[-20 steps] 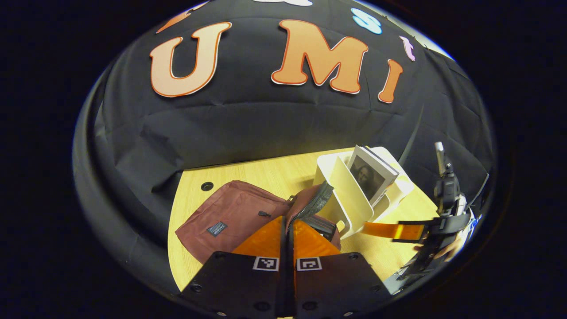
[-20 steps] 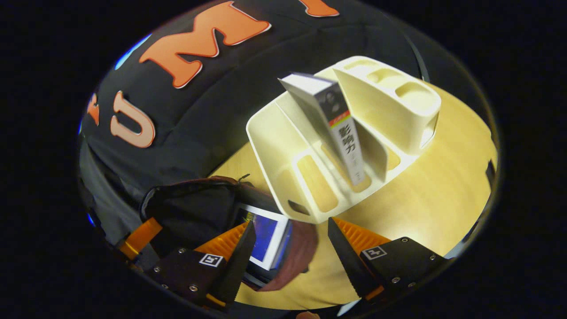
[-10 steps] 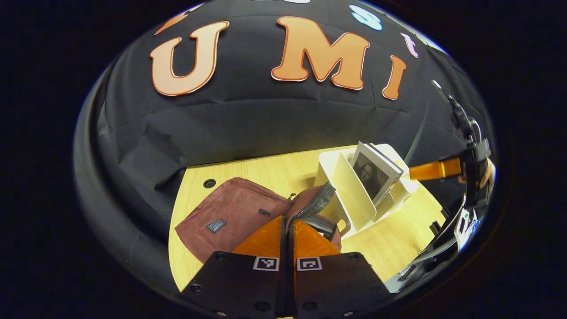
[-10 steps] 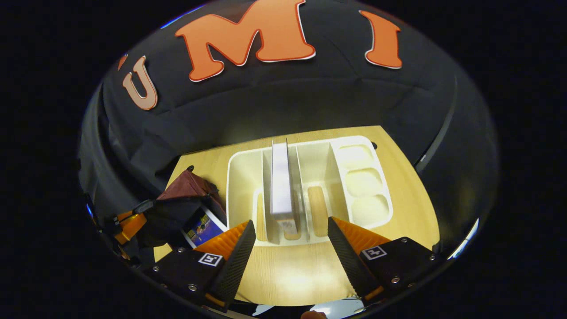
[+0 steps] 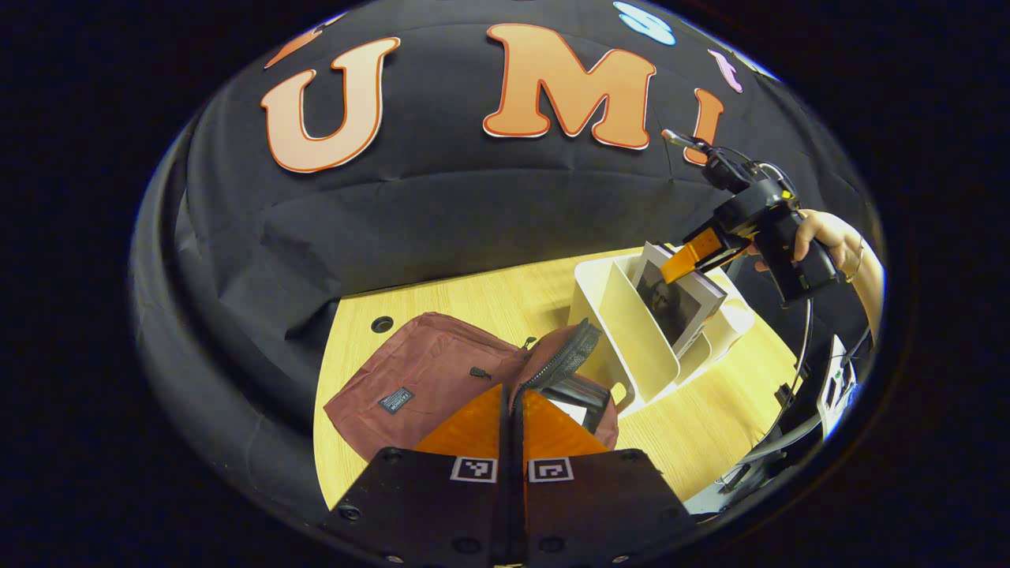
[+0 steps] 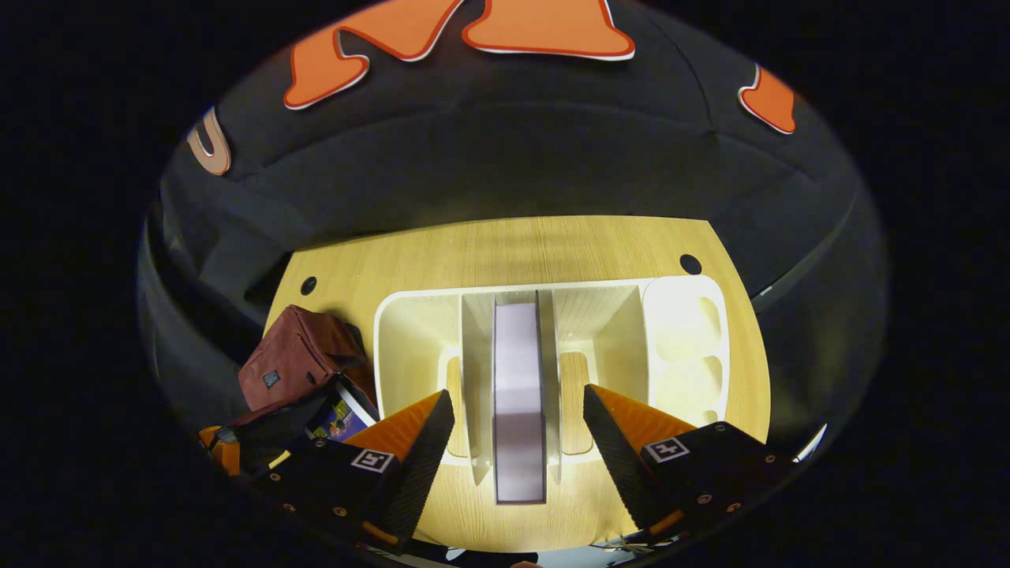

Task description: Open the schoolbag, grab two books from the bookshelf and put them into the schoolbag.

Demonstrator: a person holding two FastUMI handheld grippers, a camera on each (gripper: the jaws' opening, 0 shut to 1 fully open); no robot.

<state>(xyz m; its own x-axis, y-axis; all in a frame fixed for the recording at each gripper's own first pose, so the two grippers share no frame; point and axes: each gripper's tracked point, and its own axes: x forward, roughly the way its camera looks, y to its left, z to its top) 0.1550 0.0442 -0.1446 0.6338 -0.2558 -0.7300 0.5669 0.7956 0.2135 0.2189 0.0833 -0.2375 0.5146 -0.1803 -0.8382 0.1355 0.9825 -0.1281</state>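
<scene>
Left hand-held gripper (image 5: 511, 410): at the bottom of the left gripper view, fingers pressed together on the zipper edge of the schoolbag's opening, which stands lifted. Schoolbag (image 5: 430, 379): dark red cloth, lying on the tabletop (image 5: 489, 296) just beyond those fingers, mouth open toward the bookshelf; a small dark label on its flat side. Book in bag (image 6: 341, 412): a bright blue-and-yellow cover shows inside the open mouth in the right gripper view, low at left. Right hand-held gripper (image 6: 518, 430): at the bottom of the right gripper view, fingers spread wide, one on each side of the standing book's top edge, not touching it; in the left gripper view it appears farther off, held by a person's hand (image 5: 821, 237) above the bookshelf, one finger over the book's upper corner. Standing book (image 6: 518, 398): upright on edge in a middle slot of the bookshelf, pale page edges facing up; in the left gripper view it leans against a divider, its cover bearing a dark portrait. Bookshelf (image 6: 410, 331): cream plastic desk organiser with several upright dividers and a row of round-cornered cups at its right end, standing on the tabletop just beside the schoolbag. Tabletop: pale wood, two round dark holes near its far corners. Beyond: black cloth wall.
</scene>
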